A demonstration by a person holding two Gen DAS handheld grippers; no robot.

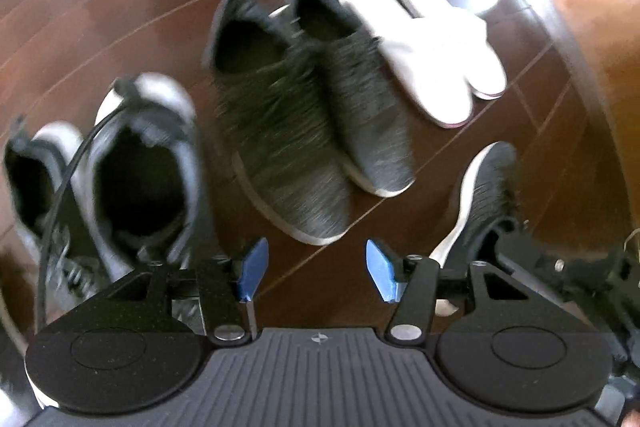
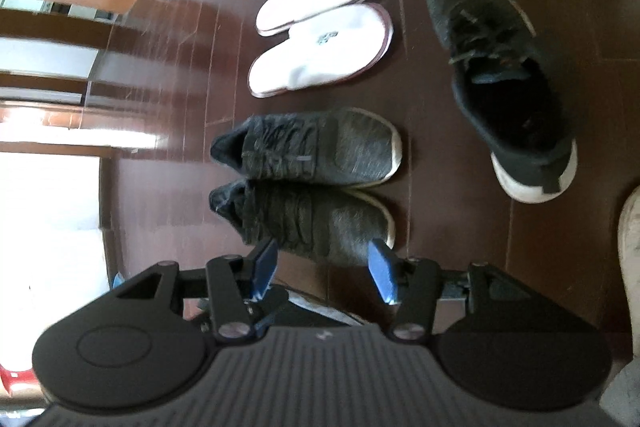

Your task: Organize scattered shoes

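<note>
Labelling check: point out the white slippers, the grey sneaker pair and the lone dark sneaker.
white slippers (image 2: pixel 320 55), right wrist view, upper of the nearer slipper.
grey sneaker pair (image 2: pixel 320 155), right wrist view, laces of the farther shoe.
lone dark sneaker (image 2: pixel 516 107), right wrist view, its opening.

2 heathered grey sneakers (image 2: pixel 320 155) with white soles are seen. 2 white slippers (image 2: pixel 320 59) are edged pink; floor (image 2: pixel 520 267) is dark red-brown.

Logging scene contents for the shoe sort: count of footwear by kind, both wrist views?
White slippers: 2, side by side
Grey knit sneakers: 2, side by side
Black sneaker with white sole: 1, apart from the rows
Grey-and-white sneakers: 2, seen only in the left wrist view
Total: 7
A pale shape at the right wrist view's edge is unclear, not counted.
</note>
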